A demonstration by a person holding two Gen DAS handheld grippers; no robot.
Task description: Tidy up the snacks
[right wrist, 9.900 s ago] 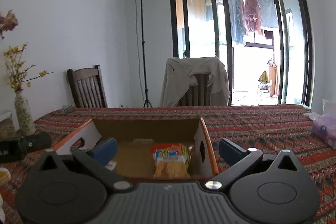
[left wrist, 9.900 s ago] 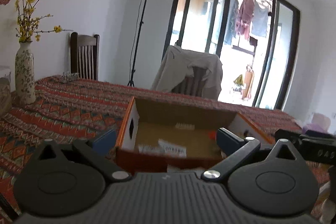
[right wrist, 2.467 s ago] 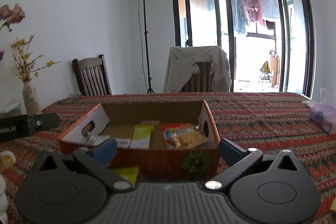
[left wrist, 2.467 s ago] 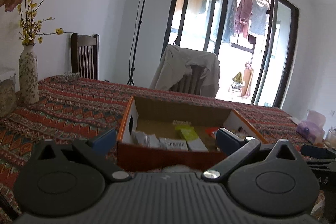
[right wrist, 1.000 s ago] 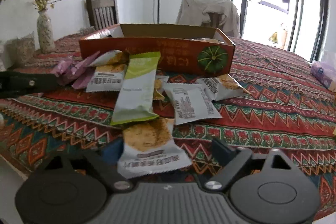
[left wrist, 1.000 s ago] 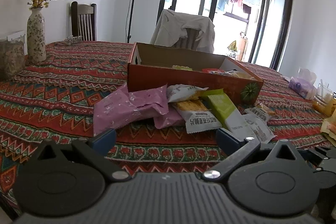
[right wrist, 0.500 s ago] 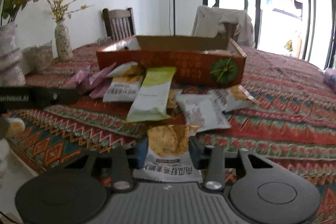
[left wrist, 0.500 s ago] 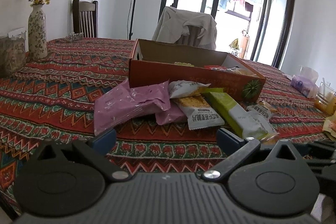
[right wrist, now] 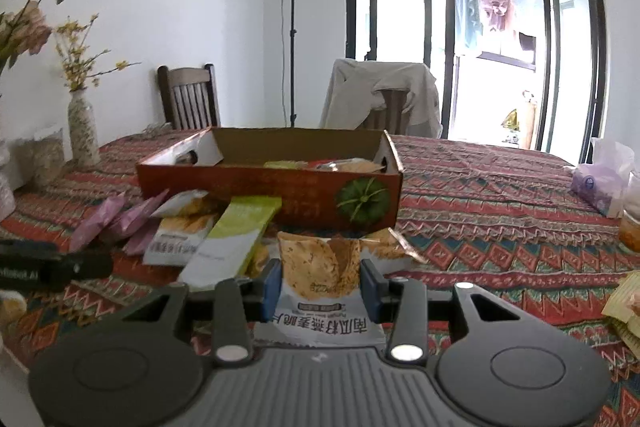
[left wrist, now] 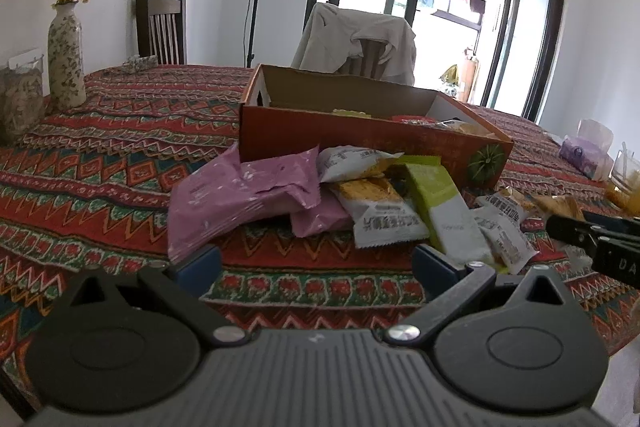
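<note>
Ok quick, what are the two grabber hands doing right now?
Left gripper: open, holding nothing, above the tablecloth.
Right gripper: shut on the cracker packet.

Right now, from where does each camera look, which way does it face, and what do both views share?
Left wrist: sits on the left tongs, low over the table's near edge, facing the box and the snack pile; its open blue fingers show, and the right tongs enter at the right edge.
Right wrist: sits on the right tongs, facing the box front; its fingers are shut on a cracker packet.
Shared: the box, the green packet, the pink bags, the vase, the chairs and the window.
</note>
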